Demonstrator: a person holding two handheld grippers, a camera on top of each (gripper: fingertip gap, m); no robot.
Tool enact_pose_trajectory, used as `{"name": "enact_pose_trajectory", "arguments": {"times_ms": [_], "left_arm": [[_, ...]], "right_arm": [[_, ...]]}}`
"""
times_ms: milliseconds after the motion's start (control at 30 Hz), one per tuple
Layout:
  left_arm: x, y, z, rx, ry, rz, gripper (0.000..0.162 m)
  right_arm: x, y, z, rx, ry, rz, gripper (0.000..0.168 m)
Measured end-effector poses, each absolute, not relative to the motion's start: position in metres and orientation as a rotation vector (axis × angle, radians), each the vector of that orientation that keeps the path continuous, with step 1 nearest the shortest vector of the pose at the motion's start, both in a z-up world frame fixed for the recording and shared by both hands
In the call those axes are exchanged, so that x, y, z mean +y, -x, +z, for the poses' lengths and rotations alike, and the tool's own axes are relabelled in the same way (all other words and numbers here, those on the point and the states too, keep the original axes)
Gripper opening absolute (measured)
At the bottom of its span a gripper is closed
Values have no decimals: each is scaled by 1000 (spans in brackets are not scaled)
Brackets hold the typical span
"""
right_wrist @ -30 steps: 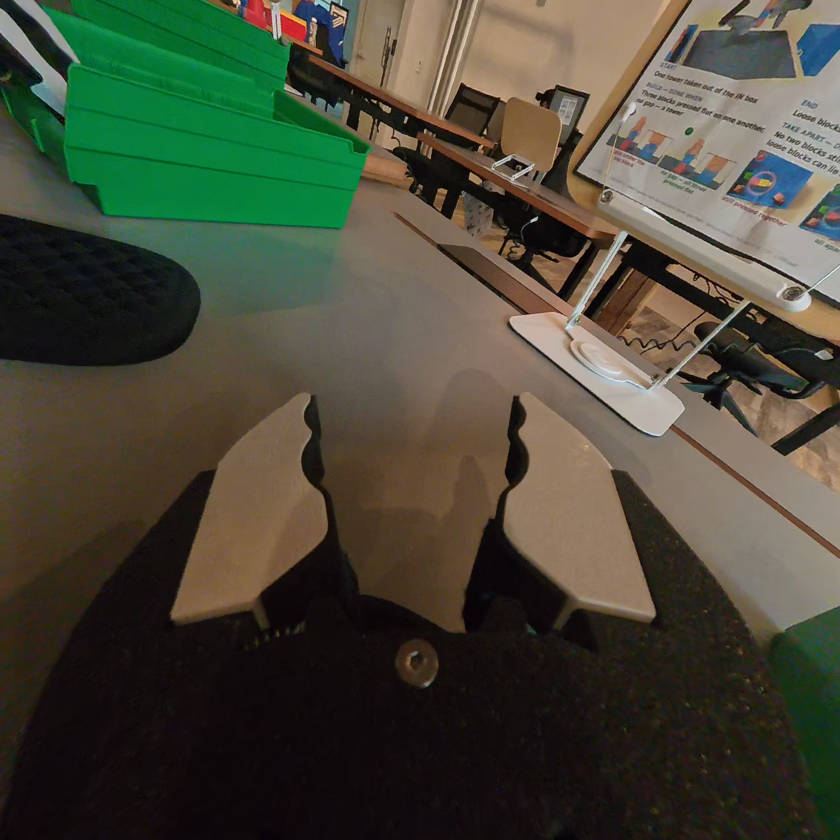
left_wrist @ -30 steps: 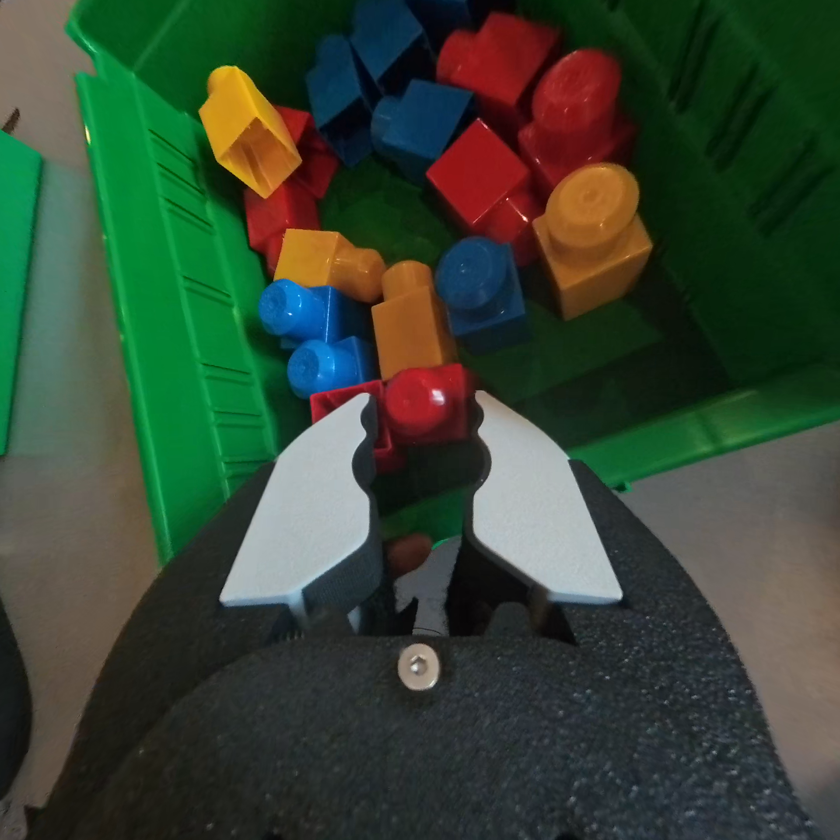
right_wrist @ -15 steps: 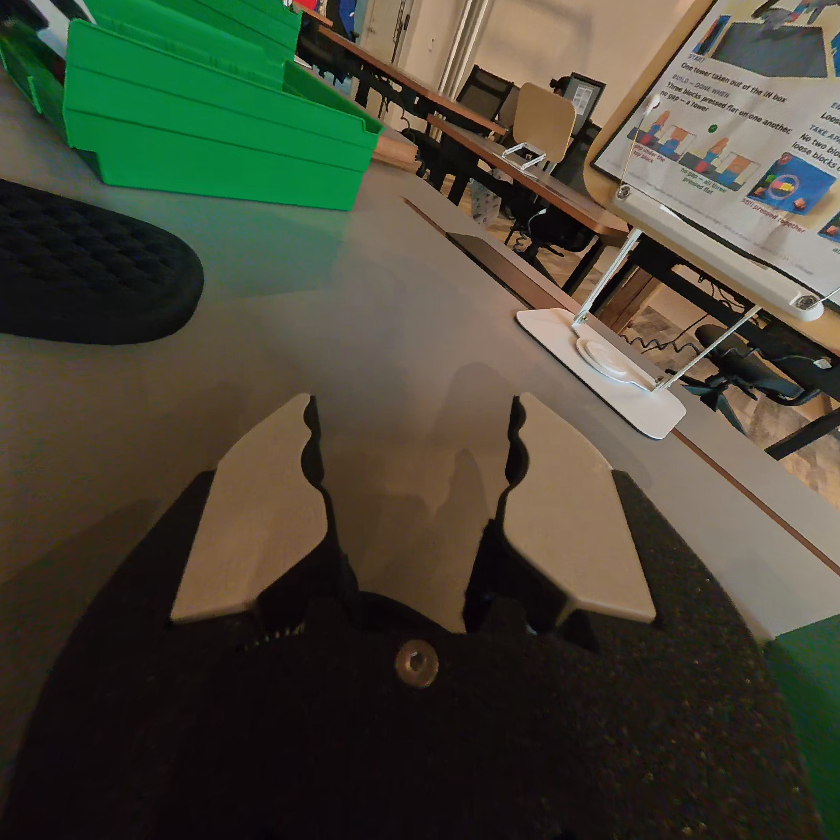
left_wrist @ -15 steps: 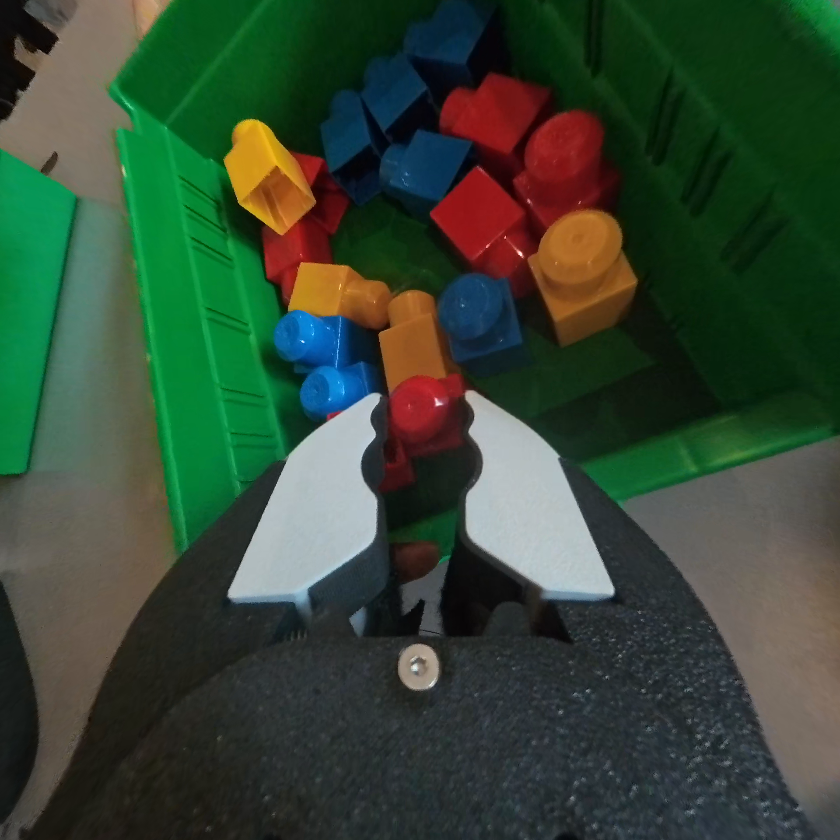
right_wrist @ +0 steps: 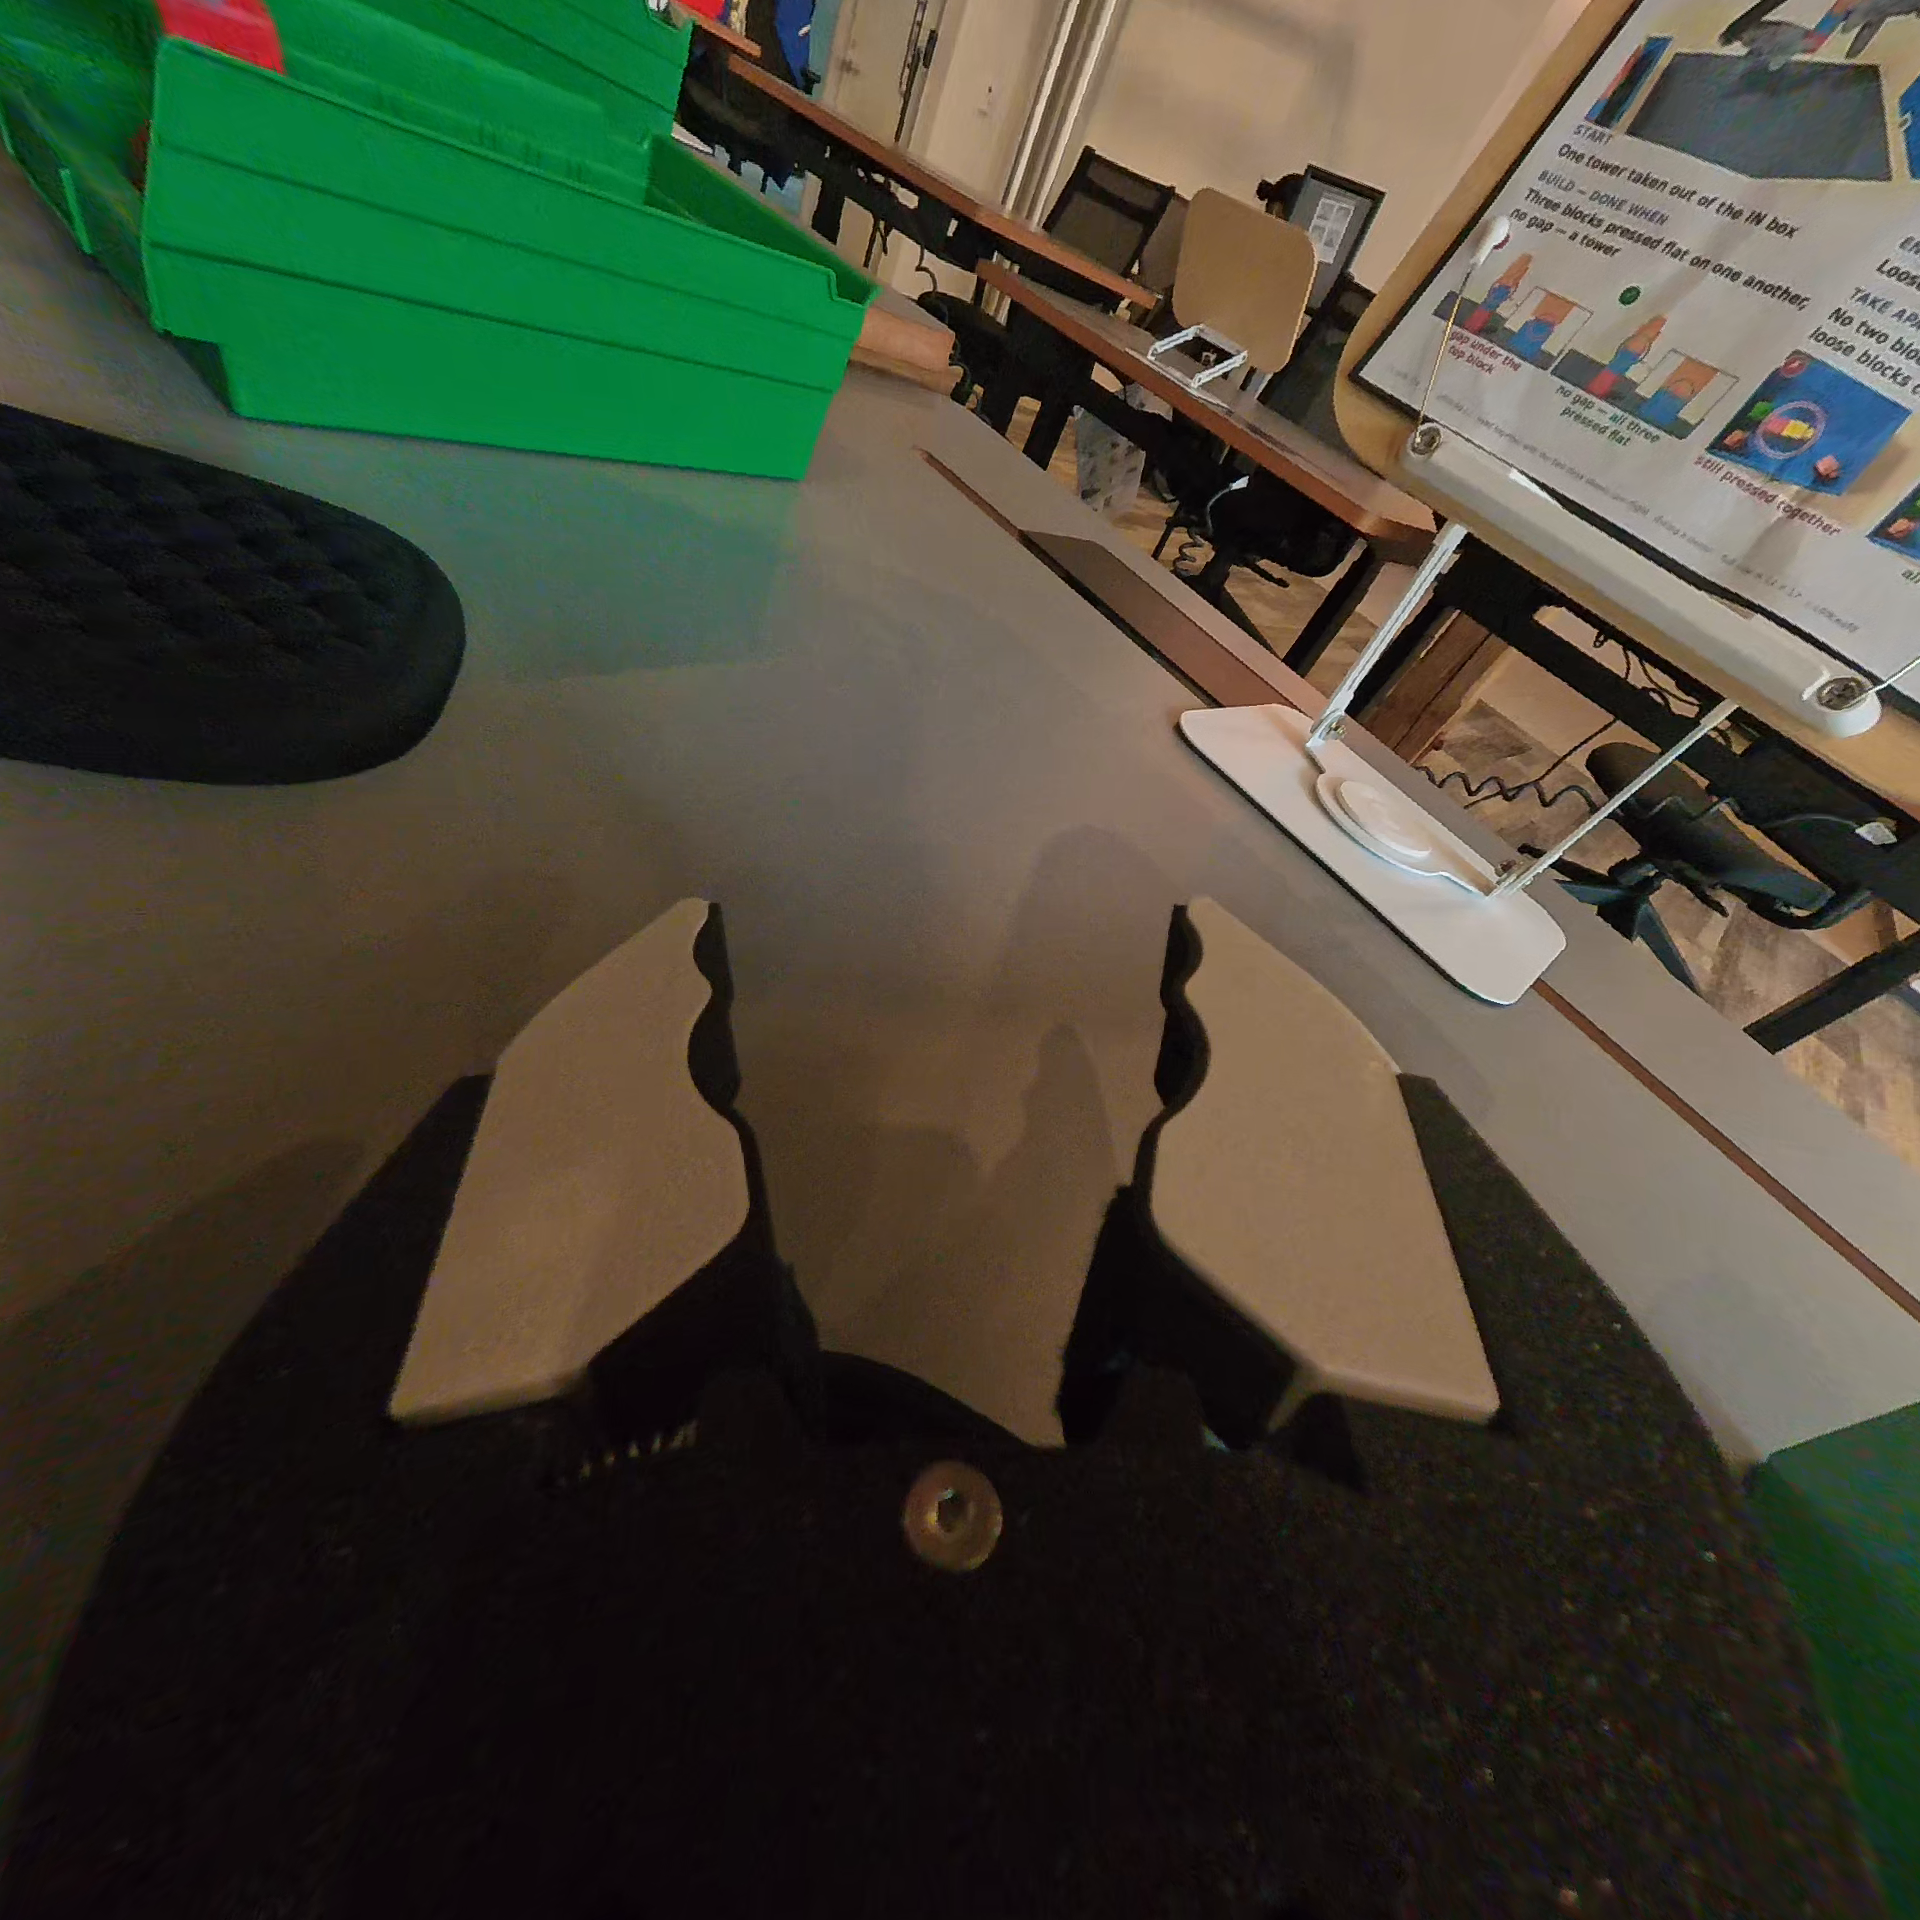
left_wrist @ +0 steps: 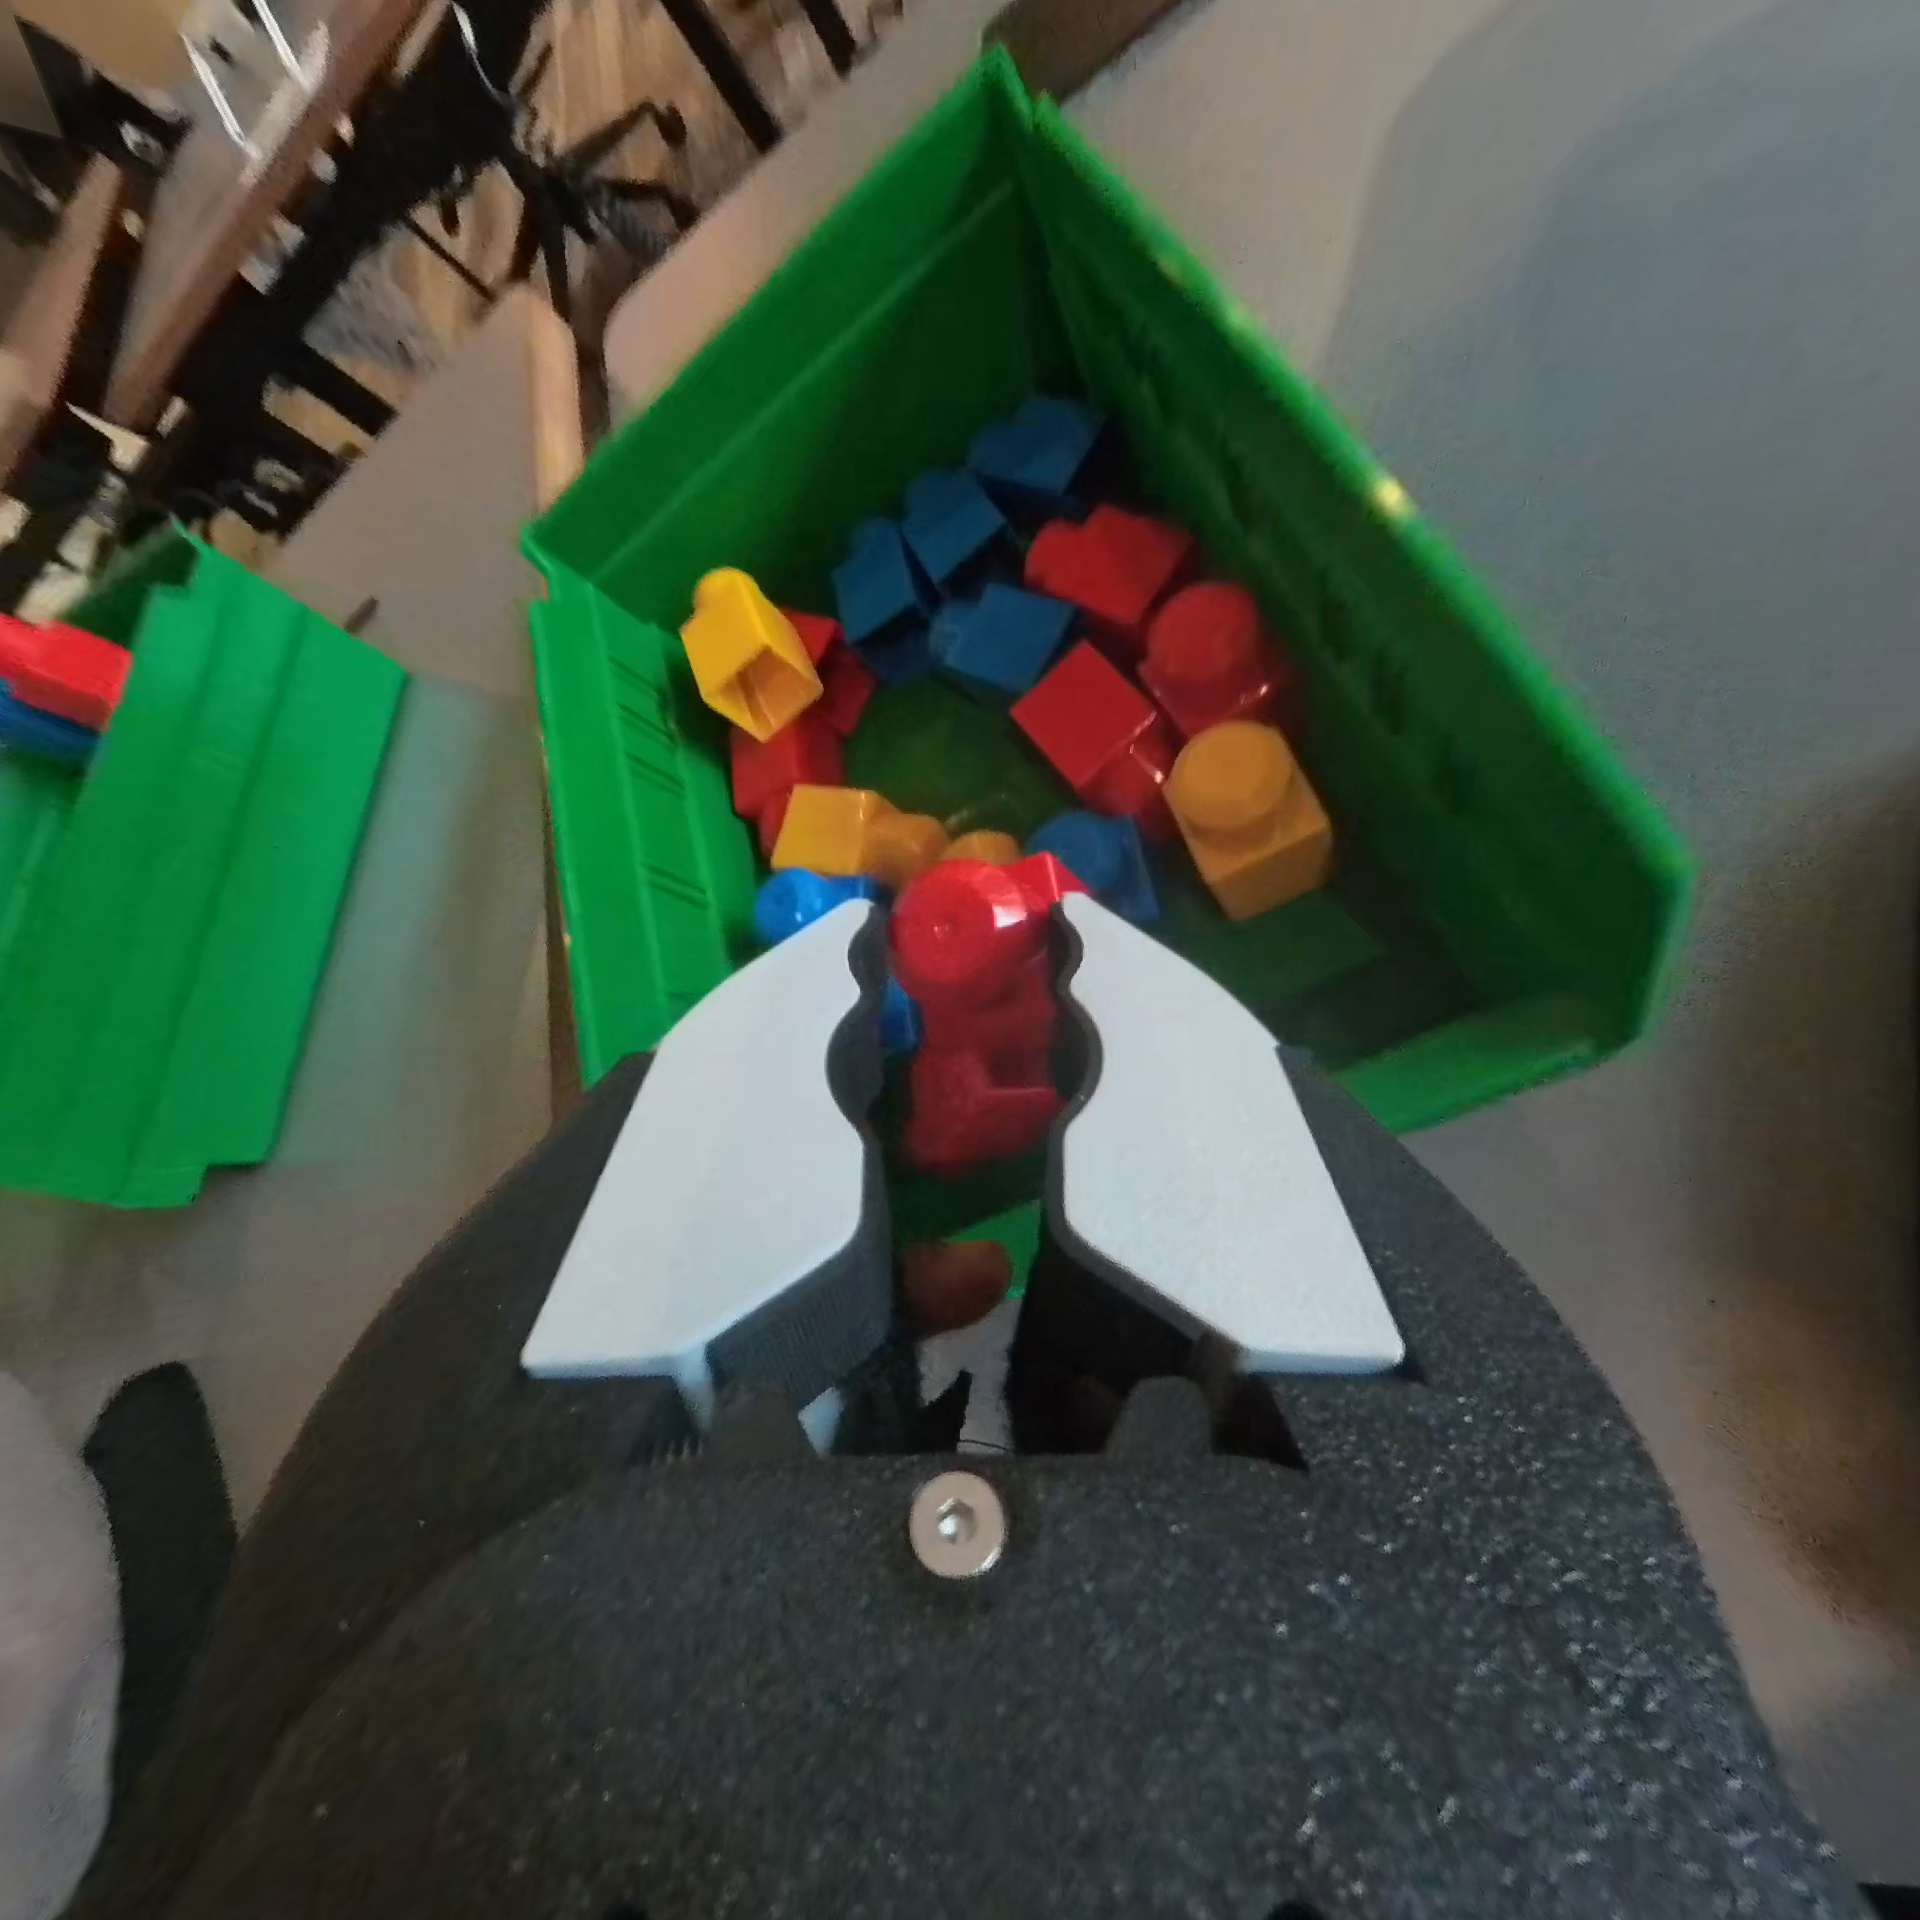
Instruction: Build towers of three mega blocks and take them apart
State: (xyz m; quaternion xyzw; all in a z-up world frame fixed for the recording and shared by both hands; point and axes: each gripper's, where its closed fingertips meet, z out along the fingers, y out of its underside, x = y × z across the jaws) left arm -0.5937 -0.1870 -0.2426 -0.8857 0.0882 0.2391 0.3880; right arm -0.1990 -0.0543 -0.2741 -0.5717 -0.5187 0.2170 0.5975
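Note:
My left gripper [left_wrist: 964, 920] is shut on a red mega block [left_wrist: 971, 997] and holds it above the near end of a green bin [left_wrist: 644, 831]. The bin holds several loose red, blue and yellow blocks, among them a yellow block [left_wrist: 1252, 821] and a red block [left_wrist: 1086, 707]. My right gripper [right_wrist: 943, 914] is open and empty, low over the bare grey table [right_wrist: 831, 727].
A second green bin [left_wrist: 187, 894] with red and blue blocks stands left of the first. In the right wrist view, stacked green bins [right_wrist: 499, 301] stand at the far left, a black foam pad [right_wrist: 187, 613] lies at the left, and a white stand [right_wrist: 1382, 842] holds an instruction board at the right.
My left gripper has risen out of the bin with the red block and pulled back, so the bin looks smaller and tilted. The right gripper has barely shifted.

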Motion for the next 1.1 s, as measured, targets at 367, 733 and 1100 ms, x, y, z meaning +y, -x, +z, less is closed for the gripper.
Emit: {"name": "enact_pose_trajectory", "arguments": {"times_ms": [367,733,1100], "left_arm": [[-142,467,-175,561,1972,438,29],[-106,316,-248,1019,1934,194,29],[-107,259,-283,1167,1882,1,29]], "right_arm": [[-54,195,-275,-1201,1320,503,80],[-56,188,-272,-1161,1312,537,79],[-55,184,-269,-1133,1318,562,79]]}}
